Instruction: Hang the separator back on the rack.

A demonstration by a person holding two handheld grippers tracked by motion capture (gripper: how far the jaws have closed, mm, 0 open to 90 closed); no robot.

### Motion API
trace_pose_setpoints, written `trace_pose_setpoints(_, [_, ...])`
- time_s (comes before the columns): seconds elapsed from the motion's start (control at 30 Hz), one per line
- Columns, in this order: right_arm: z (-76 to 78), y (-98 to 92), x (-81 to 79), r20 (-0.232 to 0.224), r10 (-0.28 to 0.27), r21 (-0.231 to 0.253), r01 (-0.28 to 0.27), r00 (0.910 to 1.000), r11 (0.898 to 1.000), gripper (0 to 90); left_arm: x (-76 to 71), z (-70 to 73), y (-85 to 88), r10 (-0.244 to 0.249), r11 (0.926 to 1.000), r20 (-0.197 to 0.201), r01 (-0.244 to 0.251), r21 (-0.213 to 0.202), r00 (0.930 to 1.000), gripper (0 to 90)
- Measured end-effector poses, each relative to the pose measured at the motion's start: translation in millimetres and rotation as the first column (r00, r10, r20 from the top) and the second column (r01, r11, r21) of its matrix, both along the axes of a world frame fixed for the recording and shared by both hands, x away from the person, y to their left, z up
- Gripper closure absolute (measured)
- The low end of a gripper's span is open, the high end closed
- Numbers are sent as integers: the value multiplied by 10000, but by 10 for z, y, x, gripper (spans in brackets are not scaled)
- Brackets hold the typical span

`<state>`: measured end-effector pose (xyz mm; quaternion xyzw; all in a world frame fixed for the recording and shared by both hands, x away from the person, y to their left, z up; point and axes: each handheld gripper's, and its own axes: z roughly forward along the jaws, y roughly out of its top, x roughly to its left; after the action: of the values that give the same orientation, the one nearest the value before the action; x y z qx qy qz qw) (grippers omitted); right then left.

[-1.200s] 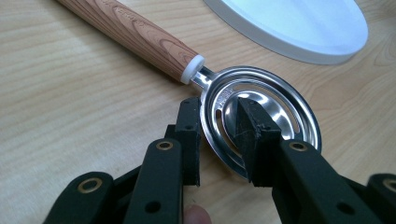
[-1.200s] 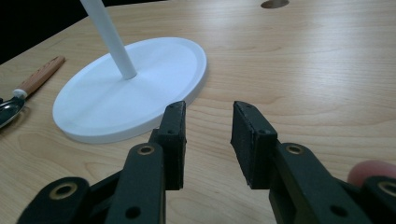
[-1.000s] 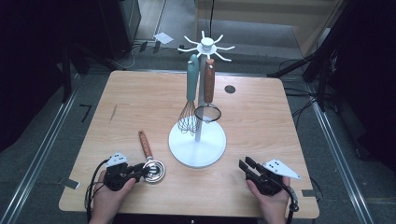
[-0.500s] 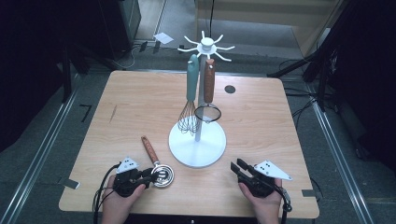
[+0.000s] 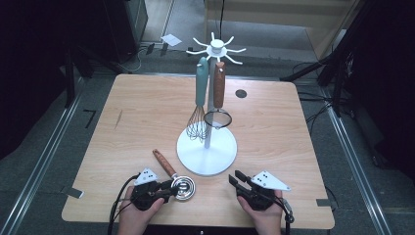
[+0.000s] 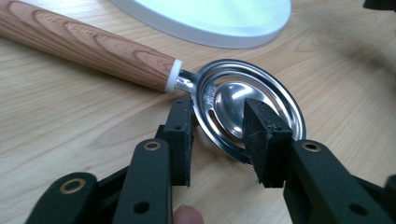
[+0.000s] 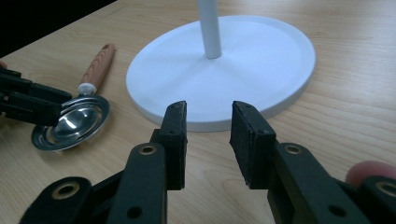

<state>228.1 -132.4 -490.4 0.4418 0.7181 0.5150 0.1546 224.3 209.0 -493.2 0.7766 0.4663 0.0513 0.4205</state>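
The wooden counter [image 5: 147, 112] is being ringed by grey floor [image 5: 39, 147]. The white stand [image 5: 207, 149] is being kept mid-counter. The egg separator [image 6: 233, 100] is lying at the near edge, its rim being straddled by the left gripper [image 6: 219, 135], jaws just opening. The right gripper [image 7: 205, 135] is being held parted, holding nothing.

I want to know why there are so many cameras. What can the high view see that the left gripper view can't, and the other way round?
The high view alone takes in the whole table, the whisk and strainer hanging on the stand, and the right gripper. The left gripper view alone gives a close look at the slots in the metal bowl of the wooden-handled utensil, with one jaw outside its rim and one over it. Both share that utensil, the stand's white base and the left gripper, whose jaws have just been opening.
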Motion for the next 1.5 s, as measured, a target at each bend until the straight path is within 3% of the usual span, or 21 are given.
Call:
trace_pose_setpoints(0.2, [26,78,-30,127,161,-73,-160,9998,9998,703,-35,-15,-184,-422,9991,27,422,-72,9991,622])
trace_pose_setpoints(0.33, [15,190,-65,217,415,-196,-411,9989,9990,841,-66,-11,-296,-915,9952,138,919,-347,9957,604])
trace_pose_setpoints(0.47, [11,296,-93,170,788,-181,-785,9967,9967,890,-89,8,-329,-1393,9887,313,1408,-511,9897,608])
trace_pose_setpoints(0.7, [-33,592,-84,-307,1572,19,-1572,9871,9876,900,-81,-10,-348,-1680,9830,115,1684,-736,9857,627])
trace_pose_setpoints(0.8, [-54,699,-90,-540,1859,-103,-1867,9811,9824,900,-97,-5,-366,-1829,9813,265,1842,-559,9828,625])
trace_pose_setpoints(0.9, [-92,775,-103,-831,2079,-525,-2126,9746,9757,900,-94,37,-315,-1698,9827,538,1732,-661,9840,640])
trace_pose_setpoints(0.93, [-118,793,-104,-985,2038,-824,-2121,9741,9738,900,-75,68,-242,-1452,9860,706,1502,-720,9869,659])
trace_pose_setpoints(0.97, [-118,793,-104,-985,2038,-824,-2121,9741,9738,900,-75,68,-242,-1452,9860,706,1502,-720,9869,669])
trace_pose_setpoints(1.1, [-127,761,-88,-1303,1909,-847,-2028,9729,9755,900,-9,112,-52,-673,9954,1031,739,-610,9924,717])
trace_pose_setpoints(1.2, [-135,734,-79,-1463,1956,-818,-2089,9697,9745,900,45,118,68,-153,9984,1127,214,-533,9935,772])
trace_pose_setpoints(1.27, [-138,704,-82,-1527,1964,-831,-2106,9686,9740,900,89,115,159,235,9986,1098,-183,-487,9937,810])
trace_pose_setpoints(1.5, [-163,564,-134,-1461,2020,-712,-2140,9684,9742,900,162,121,325,914,9950,1096,-862,-513,9898,847])
